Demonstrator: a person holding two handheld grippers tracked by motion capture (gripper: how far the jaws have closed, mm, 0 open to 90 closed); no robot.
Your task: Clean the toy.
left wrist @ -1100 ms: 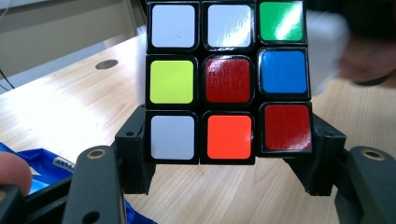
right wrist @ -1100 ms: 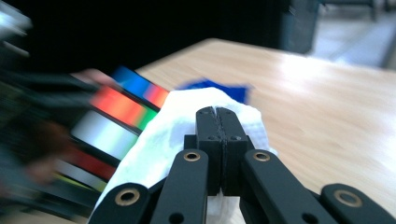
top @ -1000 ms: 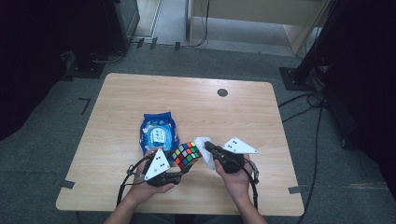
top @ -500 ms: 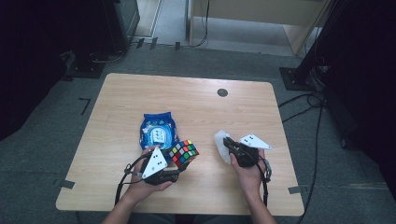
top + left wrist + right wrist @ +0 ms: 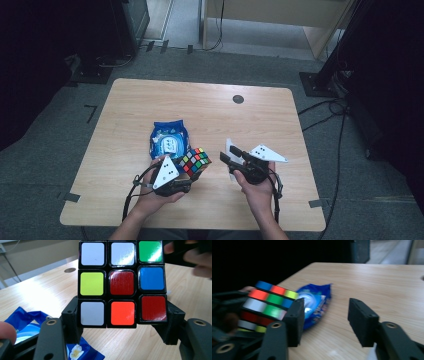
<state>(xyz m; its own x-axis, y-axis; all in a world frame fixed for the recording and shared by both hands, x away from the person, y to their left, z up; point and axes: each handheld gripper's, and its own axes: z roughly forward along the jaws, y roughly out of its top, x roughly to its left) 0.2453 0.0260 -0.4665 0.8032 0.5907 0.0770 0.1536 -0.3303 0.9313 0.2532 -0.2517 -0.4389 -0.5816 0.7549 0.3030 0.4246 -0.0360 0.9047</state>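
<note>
High view | left hand-held gripper (image 5: pixel 192 176) clamps the scrambled multicoloured plastic puzzle cube (image 5: pixel 195 162) above the counter (image 5: pixel 210 112), at 6 o'clock, steadying it for turning | right hand-held gripper (image 5: pixel 229 157), at 3 o'clock of it, has just been opening, jaws apart, nothing between | crinkled blue snack packet (image 5: pixel 169 139) at 11 o'clock.

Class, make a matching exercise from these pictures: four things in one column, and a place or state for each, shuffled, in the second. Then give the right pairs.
Things:
1. puzzle cube
2. blue packet
3. right tool
4. round dark spot

Places or states:
A. lies flat on the table beyond the cube
B. jaws apart, nothing between them
C. sits in the tabletop near the far edge
D. clamped between the jaws of the left tool

Pairs: 1-D, 2-A, 3-B, 4-C
</note>
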